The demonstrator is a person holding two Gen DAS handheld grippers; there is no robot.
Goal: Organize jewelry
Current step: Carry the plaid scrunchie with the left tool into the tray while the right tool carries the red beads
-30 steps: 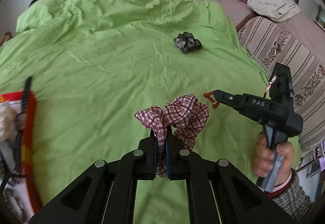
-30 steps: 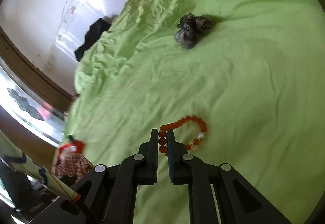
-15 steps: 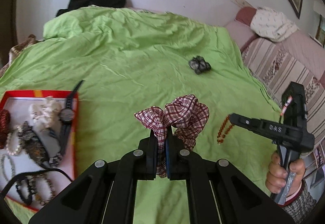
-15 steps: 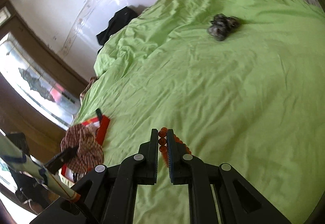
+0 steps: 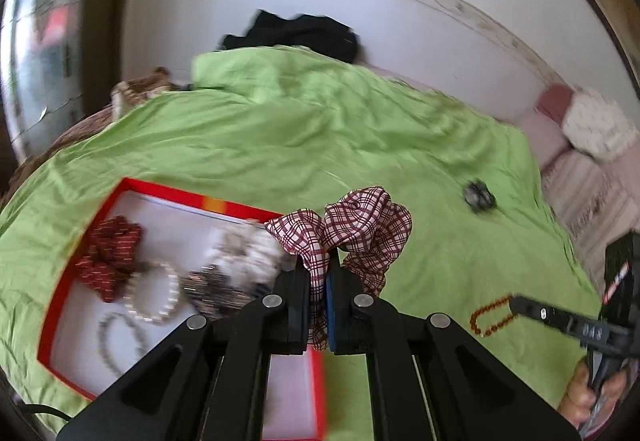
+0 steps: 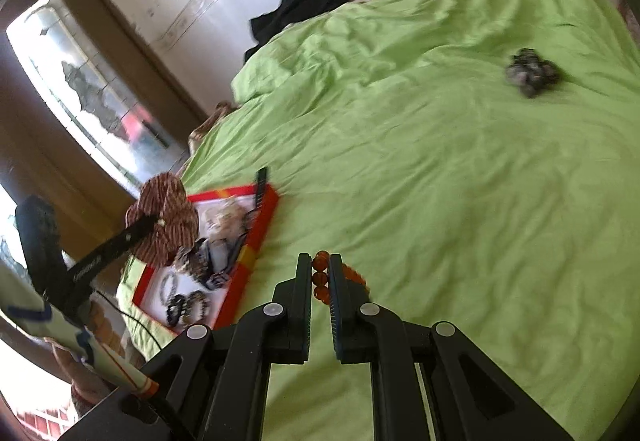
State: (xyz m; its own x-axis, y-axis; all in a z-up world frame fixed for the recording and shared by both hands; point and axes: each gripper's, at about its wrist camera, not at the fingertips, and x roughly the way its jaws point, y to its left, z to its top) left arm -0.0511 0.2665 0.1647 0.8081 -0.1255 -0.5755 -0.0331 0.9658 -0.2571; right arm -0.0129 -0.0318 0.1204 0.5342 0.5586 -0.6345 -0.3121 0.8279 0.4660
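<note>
My left gripper (image 5: 318, 261) is shut on a red-and-white plaid scrunchie (image 5: 352, 229), held in the air over the near right corner of a red-rimmed tray (image 5: 160, 189). The tray holds a dark red scrunchie (image 5: 110, 257), pearl bracelets (image 5: 156, 297) and other pieces. My right gripper (image 6: 321, 265) is shut on an orange bead bracelet (image 6: 320, 277), lifted above the green bedspread (image 6: 460, 181). In the left wrist view that bracelet (image 5: 490, 315) hangs from the right gripper (image 5: 514, 305). The right wrist view shows the plaid scrunchie (image 6: 168, 217) over the tray (image 6: 260, 237).
A dark grey scrunchie (image 5: 478, 195) (image 6: 530, 71) lies alone far out on the bedspread. Black clothing (image 5: 296, 35) is heaped at the bed's far edge by the wall. A striped sofa (image 5: 592, 201) borders the bed's right side. A window (image 6: 88, 89) stands beyond the tray.
Both grippers have risen and swung left toward the tray. The tray has come fully into the left wrist view, and the bracelet has been lifted off the bedspread.
</note>
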